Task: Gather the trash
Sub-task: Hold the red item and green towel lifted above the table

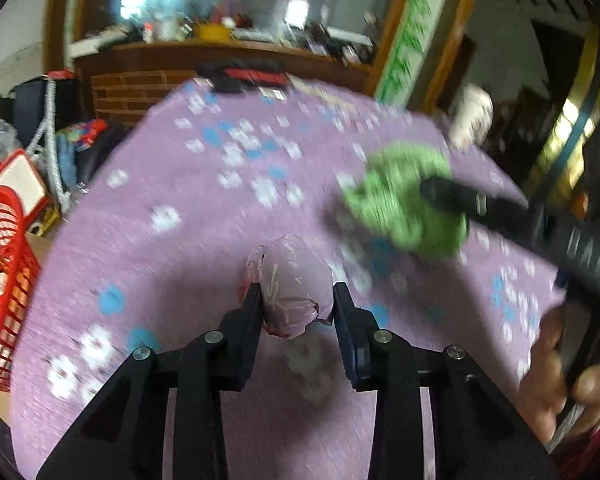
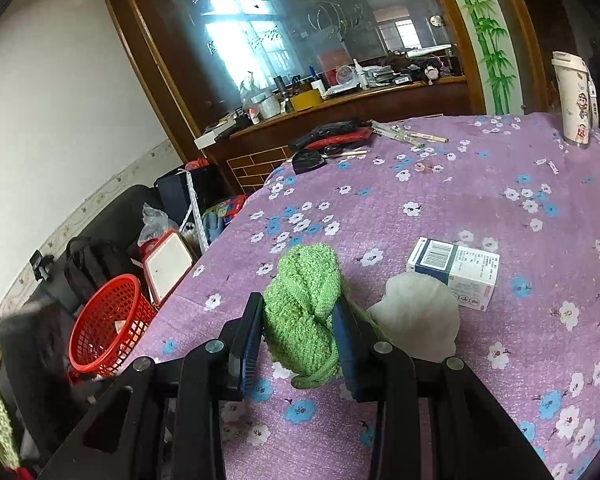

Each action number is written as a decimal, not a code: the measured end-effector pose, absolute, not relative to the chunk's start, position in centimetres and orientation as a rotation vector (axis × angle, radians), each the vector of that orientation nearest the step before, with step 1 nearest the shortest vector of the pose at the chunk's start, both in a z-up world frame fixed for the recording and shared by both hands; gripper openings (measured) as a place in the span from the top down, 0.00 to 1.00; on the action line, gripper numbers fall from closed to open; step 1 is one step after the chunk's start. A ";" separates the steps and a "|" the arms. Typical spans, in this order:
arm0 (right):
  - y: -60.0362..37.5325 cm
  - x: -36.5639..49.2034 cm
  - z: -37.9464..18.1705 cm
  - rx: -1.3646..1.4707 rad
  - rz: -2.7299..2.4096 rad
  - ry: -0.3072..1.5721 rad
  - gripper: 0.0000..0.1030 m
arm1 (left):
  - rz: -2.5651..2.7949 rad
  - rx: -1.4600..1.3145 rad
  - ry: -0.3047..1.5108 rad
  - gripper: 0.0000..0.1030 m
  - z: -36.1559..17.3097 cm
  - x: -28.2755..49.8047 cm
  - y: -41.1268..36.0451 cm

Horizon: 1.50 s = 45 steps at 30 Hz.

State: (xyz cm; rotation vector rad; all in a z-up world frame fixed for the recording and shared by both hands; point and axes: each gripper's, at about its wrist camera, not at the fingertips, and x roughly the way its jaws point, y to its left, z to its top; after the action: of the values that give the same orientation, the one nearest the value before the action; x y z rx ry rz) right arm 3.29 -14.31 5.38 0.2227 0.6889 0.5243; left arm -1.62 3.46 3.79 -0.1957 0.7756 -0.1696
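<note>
The left gripper (image 1: 296,296) has its jaws clamped on a crumpled plastic wrapper (image 1: 290,284), a translucent pinkish-lilac wad with faint white printing and crinkled, shiny folds; it bulges out past the fingertips, over the purple flowered tablecloth (image 1: 180,240). The view is blurred.

The right gripper (image 2: 298,312) is closed on a green knitted cloth (image 2: 304,304), a nubbly, bright lime bundle, folded over itself and hanging between the pads just above the cloth-covered table. Just beside it to the right lies a crumpled white tissue (image 2: 420,316), touching a white and blue medicine box (image 2: 456,272) with a barcode. A red mesh basket (image 2: 108,324) stands on the floor off the table's left edge. A tall printed cup (image 2: 574,100) stands far back.
</note>
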 end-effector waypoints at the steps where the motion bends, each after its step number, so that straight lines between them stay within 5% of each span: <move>1: -14.2 3.3 5.3 0.213 0.525 0.690 0.64 | -0.137 -0.205 0.745 0.68 4.1 -1.7 3.9; 45: -12.5 2.0 5.4 0.086 0.482 0.662 0.64 | -0.057 -0.182 0.665 0.68 4.6 -1.9 4.8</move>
State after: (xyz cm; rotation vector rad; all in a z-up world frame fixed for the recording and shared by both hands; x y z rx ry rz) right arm 2.05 -12.49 5.39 0.0864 0.6616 0.4818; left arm -1.85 4.84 4.64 -0.1818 0.6653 -0.0570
